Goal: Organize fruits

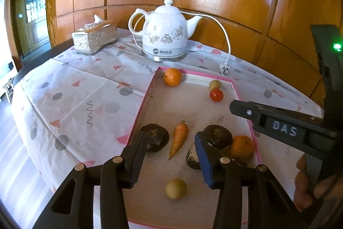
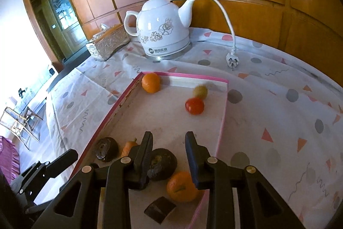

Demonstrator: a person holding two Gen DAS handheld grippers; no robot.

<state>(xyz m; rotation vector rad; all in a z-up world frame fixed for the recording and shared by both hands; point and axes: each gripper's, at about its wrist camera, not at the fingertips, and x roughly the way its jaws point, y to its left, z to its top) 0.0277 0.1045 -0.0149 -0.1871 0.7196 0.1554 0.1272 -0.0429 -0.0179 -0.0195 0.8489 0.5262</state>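
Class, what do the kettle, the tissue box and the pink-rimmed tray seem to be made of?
Kettle: probably glazed ceramic, glossy white with printed flowers. Tissue box: shiny, embossed silver surface, metal or metallised plastic. Tray: likely cardboard, thin matte walls, scuffed pink edge.

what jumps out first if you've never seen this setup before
The white floral electric kettle stands at the back of the table against the wood panelling, its cord trailing to a loose plug. In front lies a pink-rimmed tray holding two oranges, a carrot, a red tomato and dark round lumps. Both the left gripper and right gripper hang open above the tray's near end.
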